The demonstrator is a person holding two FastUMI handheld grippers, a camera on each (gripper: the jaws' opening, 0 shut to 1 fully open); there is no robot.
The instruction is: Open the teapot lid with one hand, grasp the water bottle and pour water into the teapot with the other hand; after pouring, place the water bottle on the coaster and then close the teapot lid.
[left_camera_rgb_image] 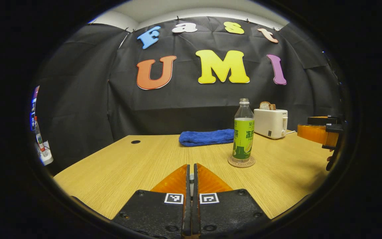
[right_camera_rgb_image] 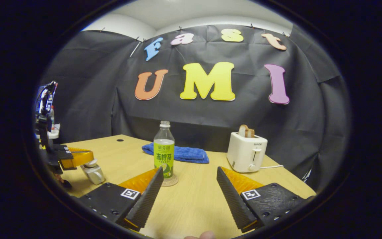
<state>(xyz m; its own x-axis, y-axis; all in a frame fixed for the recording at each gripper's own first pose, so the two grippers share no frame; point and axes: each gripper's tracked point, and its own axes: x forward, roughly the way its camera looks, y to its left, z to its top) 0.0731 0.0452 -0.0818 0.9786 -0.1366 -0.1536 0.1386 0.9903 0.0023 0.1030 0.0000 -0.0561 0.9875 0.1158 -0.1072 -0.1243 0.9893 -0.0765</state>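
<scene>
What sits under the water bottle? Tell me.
The water bottle stands upright on a round coaster; its rim shows around the base. The coaster's middle is covered.

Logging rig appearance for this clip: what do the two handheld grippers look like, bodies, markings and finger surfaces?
The left gripper has black plate-like finger mounts with screws, each bearing a square black-and-white marker, and translucent amber pieces ahead of them. The right gripper has the same black mounts, markers and amber pieces; its fingers are wedge-shaped with ribbed inner faces. No cables or sleeves are visible.
</scene>
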